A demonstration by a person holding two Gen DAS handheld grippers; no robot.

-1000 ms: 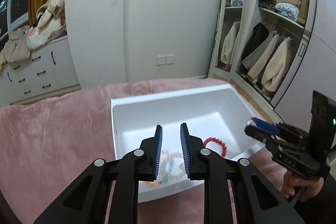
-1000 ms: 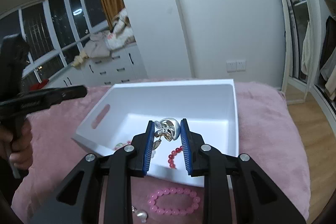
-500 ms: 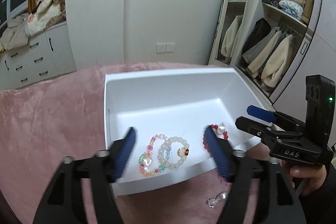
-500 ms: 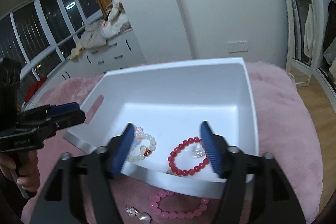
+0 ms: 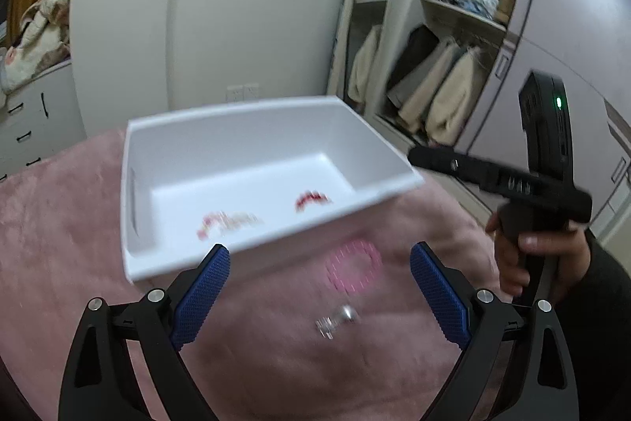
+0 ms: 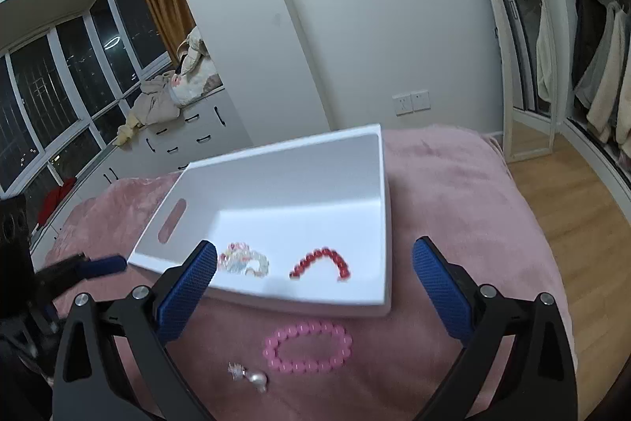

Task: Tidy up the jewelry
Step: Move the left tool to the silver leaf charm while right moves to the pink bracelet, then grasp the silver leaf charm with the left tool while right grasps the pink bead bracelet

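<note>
— While two pieces already lie in the white rectangular plastic bin (image 6: 315, 184), how much of the sorting would you say is left?

— Roughly half, by my reading. Inside the bin, near its front wall, sit a pale multicoloured bead bracelet (image 6: 244, 263) and, at its 3 o'clock, a red bead bracelet (image 6: 321, 262). Outside, on the pink plush bed cover (image 6: 453, 204), a pink bead bracelet (image 6: 307, 349) lies just in front of the bin, and a small silver-and-pearl earring (image 6: 249, 374) rests at its 8 o'clock.

— And the grippers?

— The right gripper (image 6: 314, 279) is pulled back over the front edge of the bin, its blue-padded fingers (image 6: 441, 287) spread wide and empty, the pink bracelet low between them. The left gripper (image 5: 320, 290) also has its fingers wide apart with nothing in them; its view is blurred, with the earring (image 5: 335, 320) low between its fingers and the pink bracelet (image 5: 353, 269) at the earring's 1 o'clock.

— So either could take the next piece?

— I think so; the right one looks better lined up on the pink bracelet, the left on the earring.
</note>
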